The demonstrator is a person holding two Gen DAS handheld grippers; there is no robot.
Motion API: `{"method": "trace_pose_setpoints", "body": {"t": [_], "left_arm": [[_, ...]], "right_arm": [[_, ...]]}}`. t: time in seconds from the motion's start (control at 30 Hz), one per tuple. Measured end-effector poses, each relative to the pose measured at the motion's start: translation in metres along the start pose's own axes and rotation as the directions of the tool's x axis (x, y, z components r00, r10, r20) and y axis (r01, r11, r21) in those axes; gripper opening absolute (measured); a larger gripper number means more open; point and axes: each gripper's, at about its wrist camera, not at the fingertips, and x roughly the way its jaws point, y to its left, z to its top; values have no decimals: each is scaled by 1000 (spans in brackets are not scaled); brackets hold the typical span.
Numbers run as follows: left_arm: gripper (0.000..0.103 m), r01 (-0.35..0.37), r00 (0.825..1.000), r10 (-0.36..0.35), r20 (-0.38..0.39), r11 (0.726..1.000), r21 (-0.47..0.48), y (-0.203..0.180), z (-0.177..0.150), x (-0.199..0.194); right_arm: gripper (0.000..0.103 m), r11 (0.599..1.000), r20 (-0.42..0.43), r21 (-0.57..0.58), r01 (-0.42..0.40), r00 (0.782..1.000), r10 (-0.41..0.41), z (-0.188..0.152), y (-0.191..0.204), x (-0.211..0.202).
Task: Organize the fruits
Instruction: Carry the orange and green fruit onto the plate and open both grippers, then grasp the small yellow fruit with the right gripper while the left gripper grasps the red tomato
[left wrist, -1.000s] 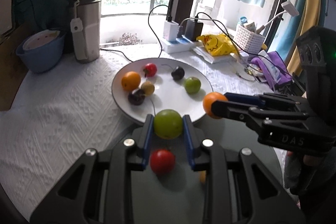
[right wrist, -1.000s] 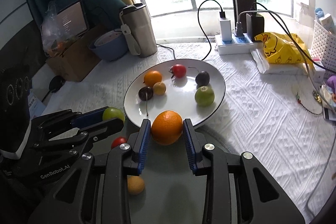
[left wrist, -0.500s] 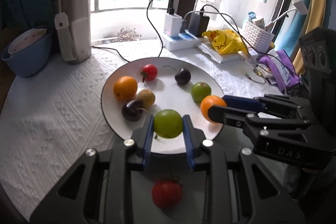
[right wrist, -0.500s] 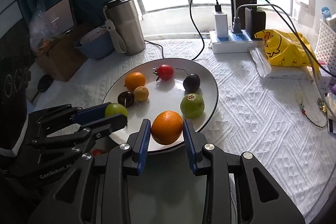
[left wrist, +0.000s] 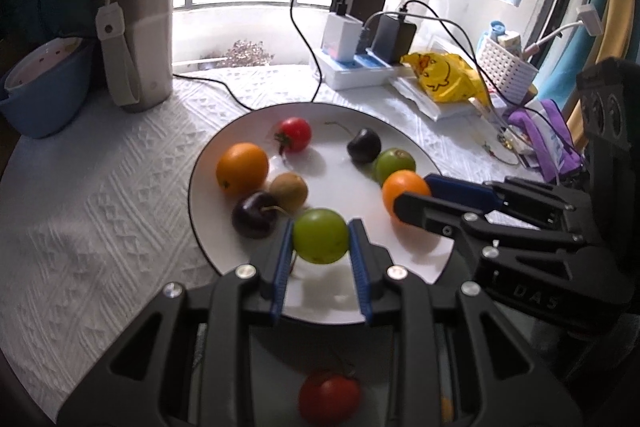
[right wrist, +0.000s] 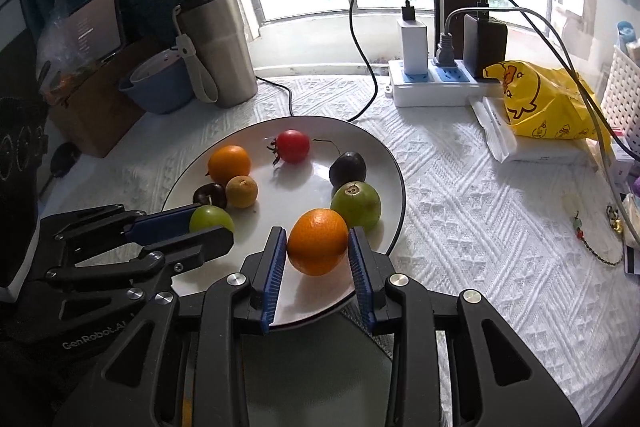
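Nearest us, a red tomato (left wrist: 329, 401) lies short of the white plate (left wrist: 208, 163); over the plate's near edge our left gripper (left wrist: 321, 259) pinches a green fruit (left wrist: 320, 235) and our right gripper (right wrist: 318, 263) clamps an orange (right wrist: 317, 240). Farther across the plate sit cherries, a second orange (right wrist: 229, 161) and a tomato (right wrist: 293, 145); beyond the plate stands a steel tumbler (right wrist: 216, 47)
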Motion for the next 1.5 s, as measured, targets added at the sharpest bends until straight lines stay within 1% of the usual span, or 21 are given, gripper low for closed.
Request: {"method": "trace_pose_setpoints", "body": {"t": [0.17, 0.2, 0.23, 0.33, 0.53, 0.63, 0.67, 0.83, 0.87, 1.17, 1.5], "left_arm": [[30, 0, 1000, 0, 6, 1000, -8, 1, 0, -2], [30, 1, 1000, -1, 7, 1000, -9, 1, 0, -3], [31, 1, 1000, -1, 10, 1000, -9, 0, 0, -6], [31, 0, 1000, 1, 31, 1000, -9, -1, 2, -16], [34, -7, 998, 8, 68, 1000, -20, -1, 0, -37], [39, -11, 996, 13, 91, 1000, -23, -2, -2, -49], [46, -11, 995, 14, 98, 1000, -24, -2, -3, -53], [51, -15, 991, 19, 135, 1000, -27, -4, -10, -74], [54, -15, 990, 18, 140, 999, -28, -4, -11, -77], [55, -19, 982, 23, 188, 1000, -24, -6, -26, -111], [55, -33, 974, 41, 224, 999, -38, 0, -49, -141]], "right_arm": [[35, 1000, 7, 5, 21, 1000, -21, 1, 0, -1], [40, 1000, 10, 9, 26, 1000, -26, 1, 0, -2], [41, 999, 16, 16, 29, 999, -29, 1, -1, -5], [41, 999, 29, 25, 38, 999, -39, 1, 0, -11], [41, 999, 58, 7, 42, 997, -43, 0, 11, -29], [41, 999, 67, 7, 43, 997, -43, -3, 17, -38], [41, 999, 70, 8, 40, 997, -40, -4, 18, -42], [41, 999, 89, -5, 43, 995, -43, -8, 30, -58], [41, 999, 93, -6, 44, 995, -43, -9, 32, -61], [41, 998, 128, -26, 59, 990, -55, -17, 50, -88], [42, 996, 143, -60, 68, 988, -58, -30, 74, -107]]}}
